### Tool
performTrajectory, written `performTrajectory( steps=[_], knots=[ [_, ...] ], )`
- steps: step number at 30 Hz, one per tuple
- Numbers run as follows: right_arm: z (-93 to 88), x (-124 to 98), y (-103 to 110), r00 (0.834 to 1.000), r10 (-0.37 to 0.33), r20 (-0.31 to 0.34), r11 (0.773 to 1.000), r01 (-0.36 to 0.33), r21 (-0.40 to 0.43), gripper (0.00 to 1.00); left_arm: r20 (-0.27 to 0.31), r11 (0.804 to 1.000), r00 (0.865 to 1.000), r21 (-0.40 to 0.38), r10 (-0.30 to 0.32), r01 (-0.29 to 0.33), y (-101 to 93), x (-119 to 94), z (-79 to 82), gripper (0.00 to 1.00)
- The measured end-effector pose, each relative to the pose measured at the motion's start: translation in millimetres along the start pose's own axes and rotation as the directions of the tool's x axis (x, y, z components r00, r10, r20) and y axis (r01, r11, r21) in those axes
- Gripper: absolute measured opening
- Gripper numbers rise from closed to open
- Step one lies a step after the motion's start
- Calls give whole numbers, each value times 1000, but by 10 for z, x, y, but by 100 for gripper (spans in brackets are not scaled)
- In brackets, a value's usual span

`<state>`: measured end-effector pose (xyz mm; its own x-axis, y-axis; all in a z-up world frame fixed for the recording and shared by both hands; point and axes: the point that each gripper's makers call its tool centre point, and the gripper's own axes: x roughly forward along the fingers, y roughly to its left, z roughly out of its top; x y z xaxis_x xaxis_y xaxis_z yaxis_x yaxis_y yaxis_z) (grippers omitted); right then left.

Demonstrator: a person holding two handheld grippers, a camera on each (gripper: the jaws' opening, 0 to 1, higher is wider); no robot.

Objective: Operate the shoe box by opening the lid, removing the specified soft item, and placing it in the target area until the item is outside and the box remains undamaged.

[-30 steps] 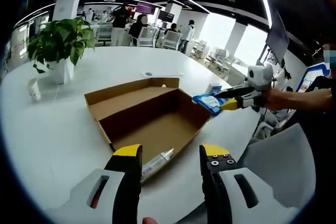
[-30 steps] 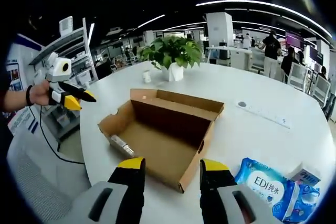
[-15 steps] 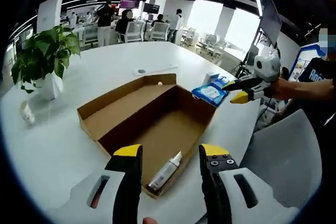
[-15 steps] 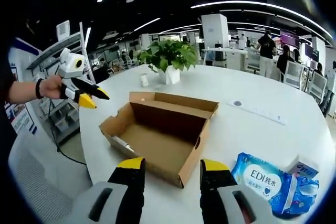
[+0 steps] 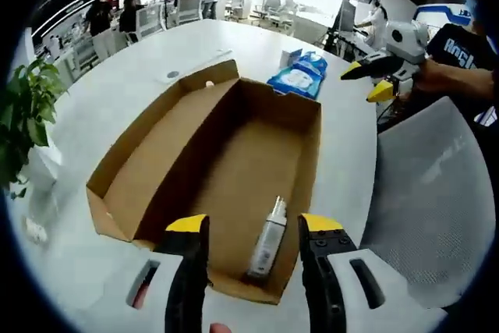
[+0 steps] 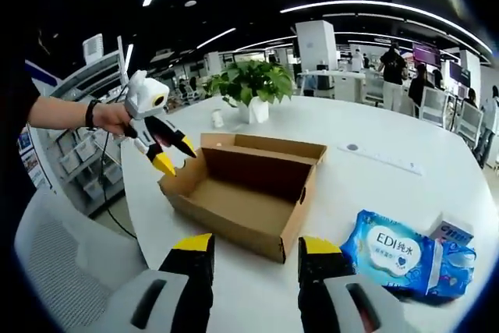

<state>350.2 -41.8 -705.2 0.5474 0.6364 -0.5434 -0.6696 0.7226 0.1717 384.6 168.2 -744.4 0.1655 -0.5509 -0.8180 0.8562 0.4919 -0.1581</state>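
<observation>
While our left gripper (image 5: pixel 253 232) hangs spread over the open shoe box (image 5: pixel 214 169), the tube (image 5: pixel 267 243) lies inside, near end; right gripper (image 6: pixel 255 247) spread, wipes pack (image 6: pixel 396 253) just right.

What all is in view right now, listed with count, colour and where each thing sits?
box: one, brown cardboard, open, on the table
bottle: one, white, lying inside the box at its near end
wipes pack: one, blue and white, on the table beside the box
small carton: one, white and blue, behind the wipes pack
plant: one, green in a white pot, far side of the table
table: one, white
chair: one, grey, at the table's edge
left gripper: yellow-tipped, open, over the box's end
right gripper: yellow-tipped, open, near the wipes pack
</observation>
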Motion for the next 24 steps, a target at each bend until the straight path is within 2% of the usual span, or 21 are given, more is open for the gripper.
performTrajectory(
  steps=[5,13,16,22,24],
  knots=[
    [-97,-59,68,1000,0,-15,1000,-1,-16,40,-84,997,996,73,-18,24,35,176,-85,48],
    [-190,-145,74,1000,-14,-17,1000,14,-4,40,-160,986,985,145,-63,87,-6,409,-170,50],
    [-253,-187,51,999,-40,-31,999,39,-9,40,-197,978,977,177,-78,113,20,469,-238,49],
    [-305,-281,-26,997,-70,-31,997,71,15,40,-233,974,967,173,-104,147,62,602,-349,50],
    [-310,-291,-49,997,-78,-29,997,78,20,40,-256,969,962,197,-94,147,74,636,-412,50]
  ],
)
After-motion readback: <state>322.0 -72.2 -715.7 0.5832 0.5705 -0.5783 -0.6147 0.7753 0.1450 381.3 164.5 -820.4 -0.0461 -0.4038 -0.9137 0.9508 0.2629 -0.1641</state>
